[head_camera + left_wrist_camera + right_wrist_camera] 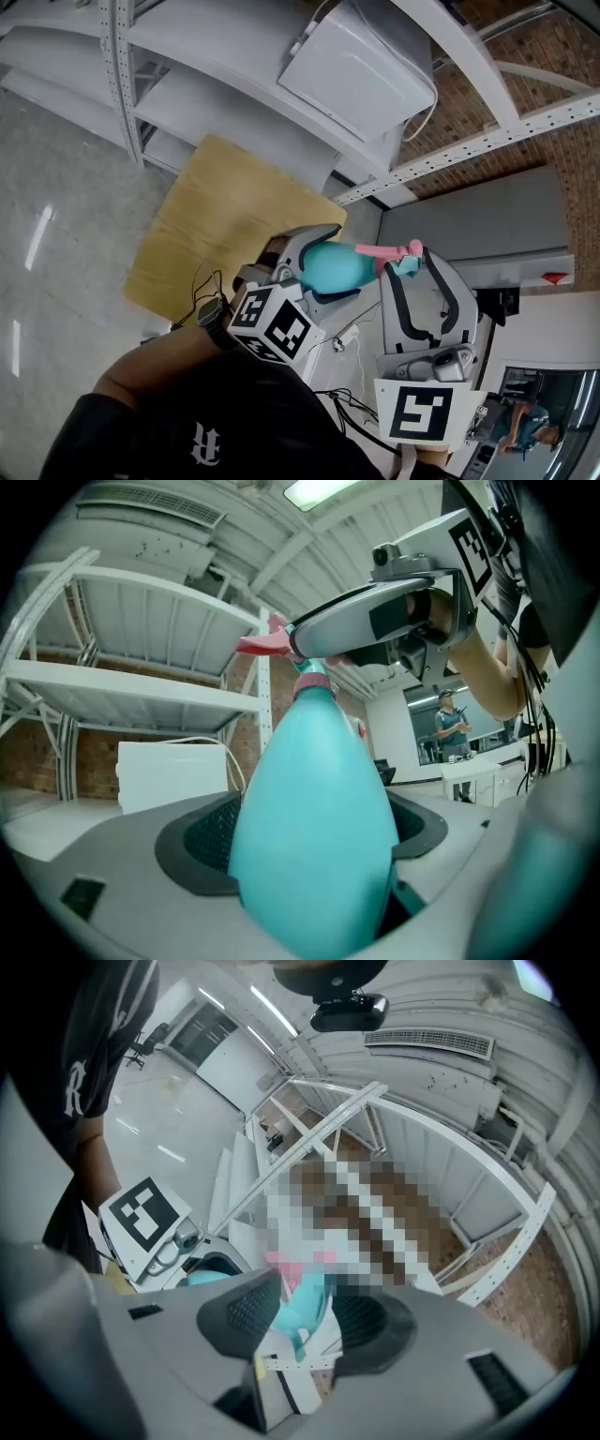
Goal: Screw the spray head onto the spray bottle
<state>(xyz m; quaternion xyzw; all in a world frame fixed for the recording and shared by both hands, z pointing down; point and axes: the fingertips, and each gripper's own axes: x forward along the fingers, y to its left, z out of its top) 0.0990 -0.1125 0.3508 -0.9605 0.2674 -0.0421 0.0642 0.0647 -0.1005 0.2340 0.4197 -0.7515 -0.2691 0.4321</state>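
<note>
A: Where is the bottle [339, 267]?
B: In the air, off the worktop [202, 234], lying about level between the two grippers. The left gripper [317, 272] has it by the wide teal body. There is a jaw on each side, with the pads pressed against it.
A: And the head [392, 251]?
B: At the bottle's neck, with its pink trigger sticking out sideways. The right gripper [419, 264] comes at it from the opposite side, its tips at the neck end.
A: Is that gripper holding it?
B: Its jaws stand partly apart, with the teal collar of the head between the pads. The view just past the tips is obscured, so I'd say probably clamped on it.
A: Is the head seated on the threads?
B: It sits in line with the neck and touches it. I cannot tell how far it is screwed down.
A: What's behind them?
B: White shelves [234, 66] against a brick wall [553, 56], with a white box [361, 66] on one shelf.
</note>
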